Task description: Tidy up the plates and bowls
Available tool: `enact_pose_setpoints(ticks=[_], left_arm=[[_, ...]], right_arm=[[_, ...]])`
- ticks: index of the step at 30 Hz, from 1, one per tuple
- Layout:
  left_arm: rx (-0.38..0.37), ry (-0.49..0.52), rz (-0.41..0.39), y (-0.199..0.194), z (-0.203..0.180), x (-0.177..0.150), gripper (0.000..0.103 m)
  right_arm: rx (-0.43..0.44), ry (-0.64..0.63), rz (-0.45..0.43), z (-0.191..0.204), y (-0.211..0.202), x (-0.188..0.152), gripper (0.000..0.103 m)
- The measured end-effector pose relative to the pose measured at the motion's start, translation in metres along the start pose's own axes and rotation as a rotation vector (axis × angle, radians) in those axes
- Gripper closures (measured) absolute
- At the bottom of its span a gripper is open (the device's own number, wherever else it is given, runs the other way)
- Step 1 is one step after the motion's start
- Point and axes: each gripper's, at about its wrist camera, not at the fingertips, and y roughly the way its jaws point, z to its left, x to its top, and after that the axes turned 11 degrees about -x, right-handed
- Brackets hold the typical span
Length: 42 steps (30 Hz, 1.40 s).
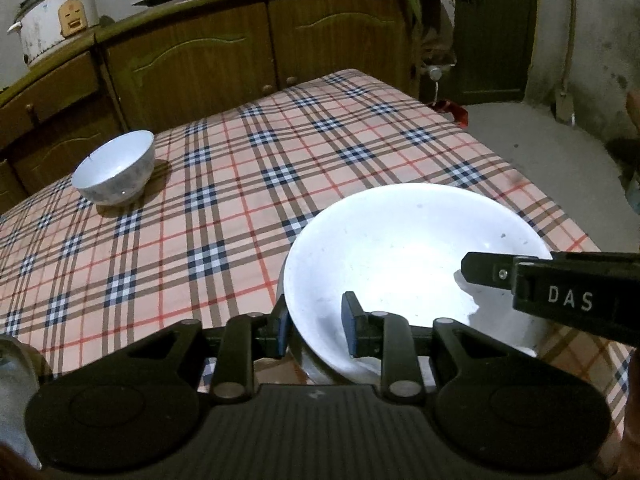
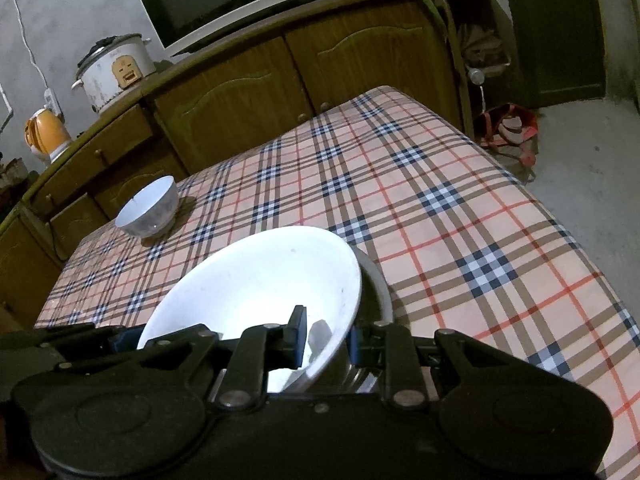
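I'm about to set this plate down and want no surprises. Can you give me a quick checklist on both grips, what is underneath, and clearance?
1. Left gripper on the plate: ok, the near rim sits between its fingers.
2. Right gripper on the plate: ok, it is clamped on the other side of the rim.
3. Plate level: cannot tell.
4. Dish underneath: ok, it is directly below the plate. Contact: cannot tell.
5. Small bowl clear: ok, it is upright, far off on the tablecloth.
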Motion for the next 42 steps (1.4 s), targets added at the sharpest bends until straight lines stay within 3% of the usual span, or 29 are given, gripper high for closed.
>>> enact_pose_setpoints(ticks=[18, 22, 30, 38, 42], left_arm=[[0.073, 0.028, 0.022, 0.004, -0.004, -0.003, 0.074], [0.041, -0.027, 0.056, 0.011, 0.003, -0.005, 0.073], [0.044, 0.002, 0.041, 0.015, -0.001, -0.006, 0.068], [0.041, -0.003, 0.039, 0.017, 0.0, -0.007, 0.067], [0.039, -0.011, 0.044, 0.017, 0.002, -0.009, 0.065]], right_arm=[[-0.022, -0.057, 0.022, 0.01, 0.008, -0.003, 0.076], [-0.033, -0.075, 0.026, 0.013, 0.01, -0.005, 0.076], [-0.048, -0.083, 0.01, 0.013, 0.007, -0.003, 0.076], [-0.067, -0.098, 0.015, 0.014, 0.008, -0.004, 0.07], [-0.064, -0.09, 0.009, 0.012, 0.006, -0.004, 0.063]])
